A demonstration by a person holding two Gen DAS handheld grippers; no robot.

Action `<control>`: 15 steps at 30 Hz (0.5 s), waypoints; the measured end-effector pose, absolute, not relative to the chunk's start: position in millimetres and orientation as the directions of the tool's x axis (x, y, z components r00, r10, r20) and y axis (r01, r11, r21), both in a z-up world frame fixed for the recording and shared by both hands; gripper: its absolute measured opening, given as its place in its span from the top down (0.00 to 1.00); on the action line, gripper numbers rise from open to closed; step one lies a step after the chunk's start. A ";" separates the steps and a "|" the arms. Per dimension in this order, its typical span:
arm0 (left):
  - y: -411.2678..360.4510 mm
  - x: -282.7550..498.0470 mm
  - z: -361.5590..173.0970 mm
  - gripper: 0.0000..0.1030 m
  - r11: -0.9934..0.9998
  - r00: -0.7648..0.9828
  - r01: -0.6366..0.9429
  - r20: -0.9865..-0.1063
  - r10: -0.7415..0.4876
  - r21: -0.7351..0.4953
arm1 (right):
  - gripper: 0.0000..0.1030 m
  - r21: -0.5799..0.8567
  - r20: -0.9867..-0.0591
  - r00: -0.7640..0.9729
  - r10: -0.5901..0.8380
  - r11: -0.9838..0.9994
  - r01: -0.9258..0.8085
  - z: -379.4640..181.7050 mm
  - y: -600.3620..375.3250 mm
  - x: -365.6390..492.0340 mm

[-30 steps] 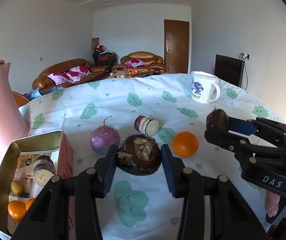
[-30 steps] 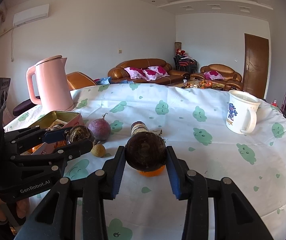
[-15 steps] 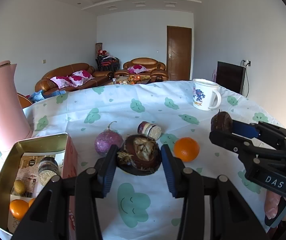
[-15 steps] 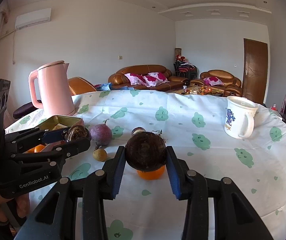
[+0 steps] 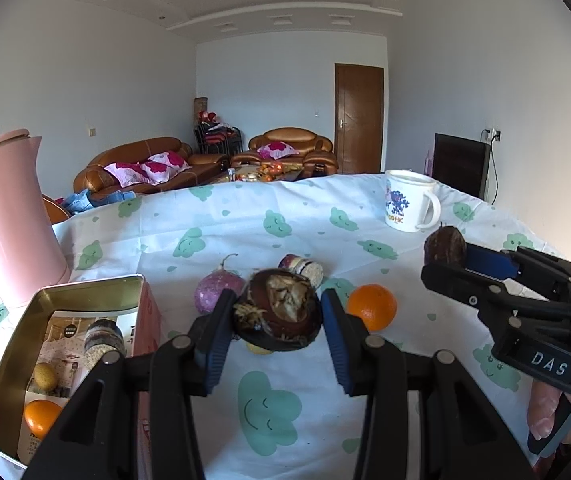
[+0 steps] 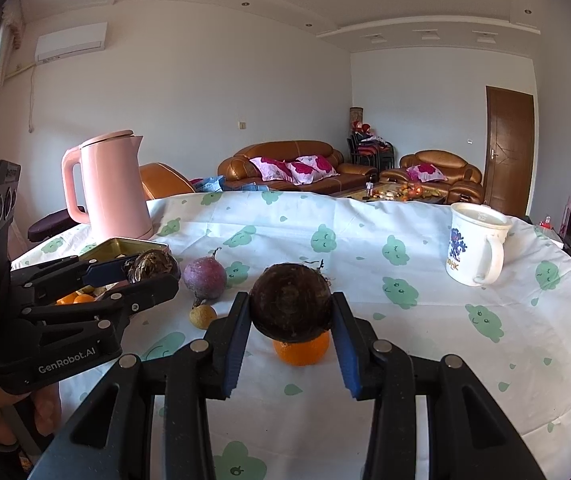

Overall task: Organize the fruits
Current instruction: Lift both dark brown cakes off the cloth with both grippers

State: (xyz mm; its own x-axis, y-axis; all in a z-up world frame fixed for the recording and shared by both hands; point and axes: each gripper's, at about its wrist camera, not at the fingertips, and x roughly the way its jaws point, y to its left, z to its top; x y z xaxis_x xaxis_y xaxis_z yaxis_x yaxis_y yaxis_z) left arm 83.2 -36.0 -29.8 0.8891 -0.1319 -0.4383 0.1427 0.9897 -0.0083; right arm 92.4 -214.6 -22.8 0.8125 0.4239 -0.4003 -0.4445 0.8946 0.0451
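Note:
My left gripper (image 5: 276, 305) is shut on a dark brown fruit (image 5: 281, 310) with a pale, dried patch on top, held above the cloth. My right gripper (image 6: 290, 309) is shut on a round dark brown fruit (image 6: 290, 302), also clear of the table. Each gripper shows in the other's view: the right gripper (image 5: 447, 260) at the right, the left gripper (image 6: 149, 274) at the left. On the cloth lie an orange (image 5: 372, 306), a purple stemmed fruit (image 5: 213, 294), a small yellowish fruit (image 6: 202, 317) and a cut striped piece (image 5: 303, 272).
An open gold tin (image 5: 85, 282) at the left front holds an orange, a small yellow fruit and a striped piece. A pink kettle (image 5: 9, 216) stands behind it. A white mug (image 5: 409, 200) stands at the far right. A hand grips each gripper's handle.
Both views have tipped up slightly, so the things on the table sit lower in the picture. Each gripper keeps its fruit, and nothing on the cloth has moved.

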 end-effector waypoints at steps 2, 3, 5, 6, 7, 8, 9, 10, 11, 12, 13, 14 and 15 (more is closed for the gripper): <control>-35.8 82.6 -29.4 0.56 0.990 0.892 0.141 -0.434 -0.130 -0.006 | 0.60 0.045 -0.397 0.813 0.426 0.894 -0.446 -22.7 -215.0 92.0; -35.7 81.8 -29.5 0.56 0.990 0.893 0.138 -0.431 -0.127 -0.006 | 0.60 0.045 -0.395 0.814 0.426 0.894 -0.446 -22.6 -215.1 91.9; -34.9 81.0 -29.0 0.56 0.991 0.895 0.137 -0.427 -0.127 -0.008 | 0.60 0.045 -0.391 0.815 0.427 0.894 -0.447 -22.7 -215.6 90.7; -34.5 80.2 -28.4 0.56 0.991 0.897 0.136 -0.423 -0.126 -0.007 | 0.59 0.045 -0.389 0.816 0.428 0.893 -0.447 -22.5 -215.7 90.1; -34.3 79.9 -28.2 0.56 0.991 0.899 0.134 -0.420 -0.125 -0.007 | 0.59 0.044 -0.387 0.817 0.428 0.893 -0.447 -22.3 -215.9 89.4; -34.1 79.3 -27.8 0.56 0.991 0.900 0.134 -0.417 -0.125 -0.007 | 0.59 0.044 -0.384 0.818 0.429 0.893 -0.448 -22.2 -216.1 88.8; -34.0 78.8 -27.4 0.56 0.991 0.902 0.134 -0.413 -0.125 -0.006 | 0.59 0.044 -0.381 0.819 0.430 0.893 -0.448 -21.9 -216.4 88.0; -33.9 77.9 -27.2 0.56 0.991 0.904 0.133 -0.410 -0.124 -0.005 | 0.59 0.044 -0.379 0.819 0.431 0.892 -0.449 -21.7 -216.6 87.8; -34.0 77.2 -26.9 0.56 0.991 0.905 0.132 -0.408 -0.122 -0.005 | 0.59 0.043 -0.377 0.820 0.431 0.893 -0.449 -21.6 -216.8 87.3; -33.7 77.0 -26.7 0.56 0.991 0.906 0.133 -0.406 -0.124 -0.005 | 0.59 0.043 -0.375 0.821 0.431 0.893 -0.448 -21.3 -217.1 87.1; -33.5 76.9 -26.7 0.56 0.991 0.906 0.133 -0.404 -0.123 -0.004 | 0.59 0.043 -0.371 0.822 0.431 0.893 -0.449 -21.1 -217.3 86.3; -33.1 76.7 -26.4 0.56 0.991 0.908 0.131 -0.401 -0.122 -0.004 | 0.59 0.043 -0.369 0.823 0.431 0.893 -0.449 -20.7 -217.4 86.1; -33.3 75.0 -27.0 0.56 0.991 0.909 0.131 -0.399 -0.122 -0.005 | 0.59 0.042 -0.365 0.825 0.432 0.893 -0.448 -20.4 -217.6 85.3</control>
State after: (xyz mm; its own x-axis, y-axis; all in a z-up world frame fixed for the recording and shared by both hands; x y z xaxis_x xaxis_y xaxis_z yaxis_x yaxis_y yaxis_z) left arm 75.0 -33.3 -27.0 0.9090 -0.1218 -0.3986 0.1307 0.9914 -0.0050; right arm 85.3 -217.6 -20.4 0.8251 0.4317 -0.3645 -0.4485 0.8928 0.0421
